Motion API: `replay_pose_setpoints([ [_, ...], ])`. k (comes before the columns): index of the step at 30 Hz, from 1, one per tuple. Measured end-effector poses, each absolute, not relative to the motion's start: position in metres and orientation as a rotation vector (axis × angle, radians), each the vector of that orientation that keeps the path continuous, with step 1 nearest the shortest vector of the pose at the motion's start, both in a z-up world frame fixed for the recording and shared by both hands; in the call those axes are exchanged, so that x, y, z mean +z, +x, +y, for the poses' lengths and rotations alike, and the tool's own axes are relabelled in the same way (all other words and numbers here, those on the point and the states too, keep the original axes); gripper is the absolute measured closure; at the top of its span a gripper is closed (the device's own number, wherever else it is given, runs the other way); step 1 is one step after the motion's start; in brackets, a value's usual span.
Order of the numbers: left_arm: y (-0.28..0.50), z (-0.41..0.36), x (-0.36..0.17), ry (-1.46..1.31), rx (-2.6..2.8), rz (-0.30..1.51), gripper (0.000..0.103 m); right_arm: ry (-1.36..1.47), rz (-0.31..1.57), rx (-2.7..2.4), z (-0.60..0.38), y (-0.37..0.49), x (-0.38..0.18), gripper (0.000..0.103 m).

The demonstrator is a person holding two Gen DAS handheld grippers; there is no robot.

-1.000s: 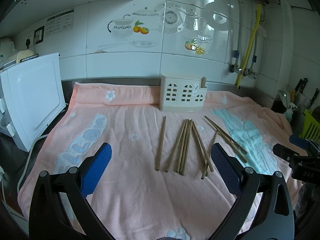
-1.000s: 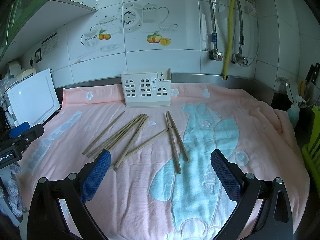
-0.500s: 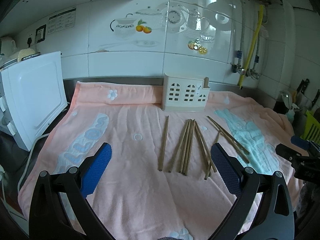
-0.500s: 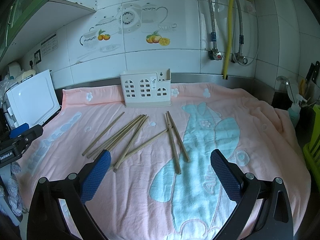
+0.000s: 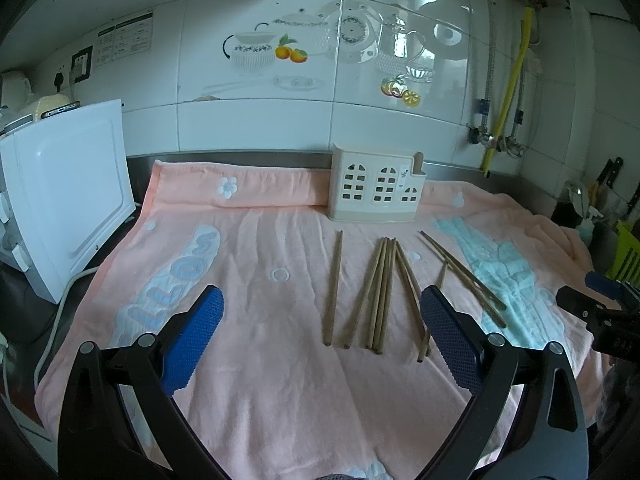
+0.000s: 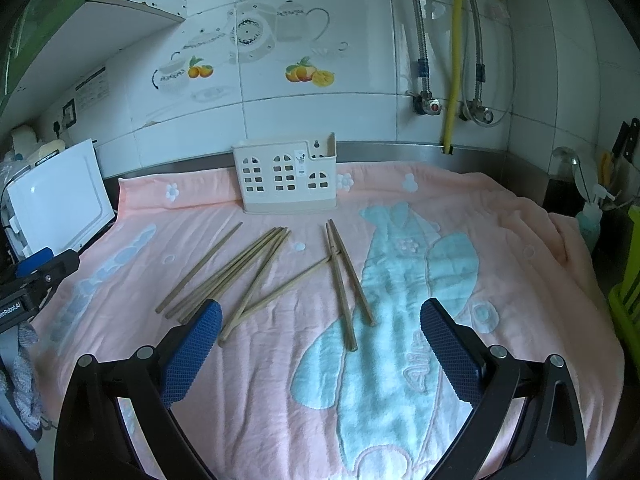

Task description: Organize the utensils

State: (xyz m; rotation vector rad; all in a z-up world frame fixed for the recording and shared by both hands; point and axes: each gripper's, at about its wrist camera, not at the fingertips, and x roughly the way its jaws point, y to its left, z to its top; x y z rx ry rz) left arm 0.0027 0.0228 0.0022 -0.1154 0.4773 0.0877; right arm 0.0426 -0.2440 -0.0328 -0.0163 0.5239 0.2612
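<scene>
My left gripper (image 5: 320, 316) and right gripper (image 6: 320, 320) hang spread wide, empty; chopsticks (image 5: 380, 292) ahead, holder (image 5: 376, 188) beyond, perhaps touching the wall.

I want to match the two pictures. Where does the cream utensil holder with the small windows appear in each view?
Left wrist view: utensil holder stands right of centre, at the back of the pink towel, against the wall.
Right wrist view: utensil holder stands left of centre, at the towel's back edge.
Shared landmark: yellow pipe on the tiled wall.
</scene>
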Motion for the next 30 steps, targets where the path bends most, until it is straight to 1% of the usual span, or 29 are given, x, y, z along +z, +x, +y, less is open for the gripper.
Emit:
replay_pose_setpoints([
  [8, 0.013, 0.029, 0.0, -0.123, 0.092, 0.487, 0.01, -0.023, 0.52, 0.254, -0.24, 0.047, -0.037, 0.008],
  [11, 0.017, 0.03, -0.003, -0.126, 0.089, 0.496, 0.011, -0.02, 0.529, 0.253, -0.24, 0.051, -0.04, 0.01],
  [13, 0.018, 0.03, -0.004, -0.128, 0.088, 0.501, 0.011, -0.016, 0.537, 0.255, -0.24, 0.055, -0.042, 0.016],
  [17, 0.024, 0.033, -0.007, -0.128, 0.093, 0.51, 0.011, -0.008, 0.556, 0.262, -0.237, 0.063, -0.046, 0.017],
  [21, 0.031, 0.039, -0.011, -0.141, 0.099, 0.526, 0.012, -0.009, 0.583, 0.289, -0.224, 0.071, -0.052, 0.027],
  [23, 0.034, 0.042, -0.013, -0.144, 0.101, 0.531, 0.012, -0.009, 0.599, 0.306, -0.215, 0.076, -0.056, 0.029],
  [25, 0.037, 0.043, -0.014, -0.143, 0.103, 0.537, 0.012, -0.011, 0.613, 0.322, -0.208, 0.079, -0.06, 0.035],
  [27, 0.041, 0.045, -0.017, -0.141, 0.107, 0.546, 0.013, -0.008, 0.635, 0.345, -0.197, 0.085, -0.065, 0.037],
  [29, 0.044, 0.047, -0.019, -0.139, 0.11, 0.551, 0.015, -0.005, 0.658, 0.368, -0.186, 0.09, -0.072, 0.042],
  [30, 0.045, 0.048, -0.021, -0.142, 0.109, 0.556, 0.015, -0.005, 0.665, 0.376, -0.181, 0.092, -0.074, 0.047],
])
